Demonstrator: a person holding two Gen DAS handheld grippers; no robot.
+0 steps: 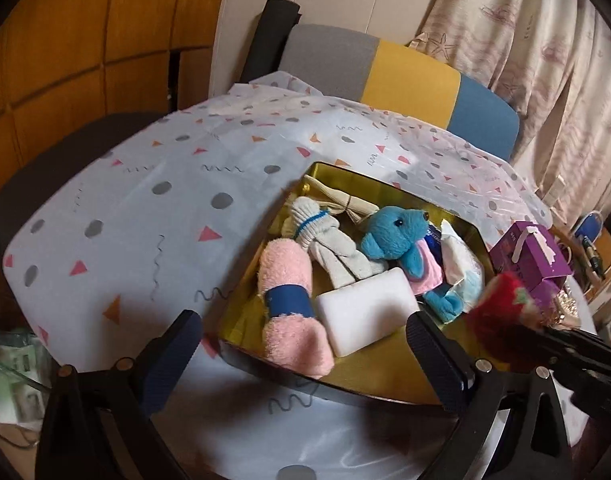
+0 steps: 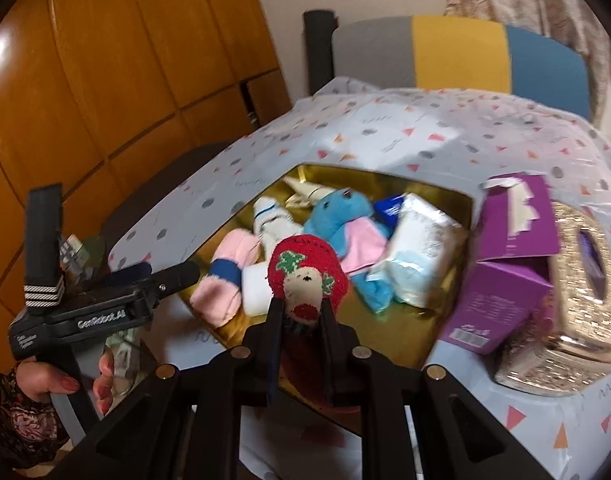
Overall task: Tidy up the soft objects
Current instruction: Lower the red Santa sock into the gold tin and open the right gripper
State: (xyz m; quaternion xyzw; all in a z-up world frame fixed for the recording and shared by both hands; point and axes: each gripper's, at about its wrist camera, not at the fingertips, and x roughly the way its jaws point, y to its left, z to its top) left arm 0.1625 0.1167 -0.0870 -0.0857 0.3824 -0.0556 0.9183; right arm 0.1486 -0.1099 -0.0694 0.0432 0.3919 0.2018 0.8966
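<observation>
Right gripper (image 2: 301,316): jaws nearly together, pinching the red toy (image 2: 307,276) at its lower end; nothing else touched.
Red toy: knitted, red with green patches and a pale face; raised in the grip over the tray's near edge, above the sponge. In the left wrist view it shows as a red blur (image 1: 501,304) at the tray's right side.
Left gripper (image 1: 305,344): jaws spread fully, nothing between them; pads apart from every object, over the tray's near edge.
Left hand (image 2: 65,376): wrapped around the left gripper's handle, left of the tray.
Tray (image 1: 389,372): gold, shallow, on the patterned cloth (image 1: 145,200).
Tray contents: pink towel (image 1: 289,300) with a blue band at the near left; white sponge (image 1: 365,312) just beside it; white sock bundle (image 1: 325,236) behind; blue plush (image 1: 393,236) at centre; tissue pack (image 1: 461,256) at right.
Purple box (image 1: 529,260): outside the tray, to its right.
</observation>
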